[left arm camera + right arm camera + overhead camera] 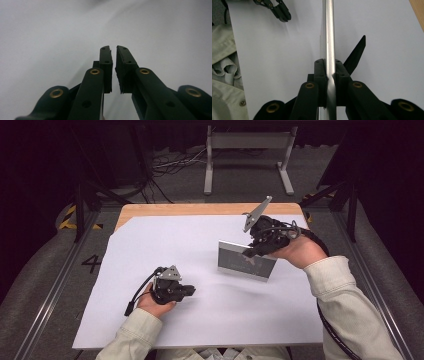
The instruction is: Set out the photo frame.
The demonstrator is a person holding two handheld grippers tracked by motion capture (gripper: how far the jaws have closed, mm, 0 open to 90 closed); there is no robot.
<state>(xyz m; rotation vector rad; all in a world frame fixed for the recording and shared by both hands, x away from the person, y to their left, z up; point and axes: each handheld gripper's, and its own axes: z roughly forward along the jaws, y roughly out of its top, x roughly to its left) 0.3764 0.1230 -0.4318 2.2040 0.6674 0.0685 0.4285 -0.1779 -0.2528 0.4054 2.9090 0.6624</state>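
Note:
A silver picture frame (pixel 245 262) stands upright on the white sheet (pixel 165 245), right of the middle. My right gripper (pixel 252 251) is shut on its top edge. In the right gripper view the frame's thin metal edge (pixel 329 30) runs straight up between the pads of that gripper (pixel 328 61), and a black back stand (pixel 355 53) sticks out to the right. My left gripper (pixel 191 291) lies low on the sheet near the front left, pointing right. Its jaws (pixel 113 47) are shut with only a hairline gap and nothing between them. The left gripper (pixel 283 13) also appears far off.
The white sheet covers most of a wooden table, whose bare edge (pixel 200 209) shows at the back. A grey metal stand (pixel 247 155) and cables sit on the floor beyond. Light sleeves (pixel 345 300) come in from the bottom.

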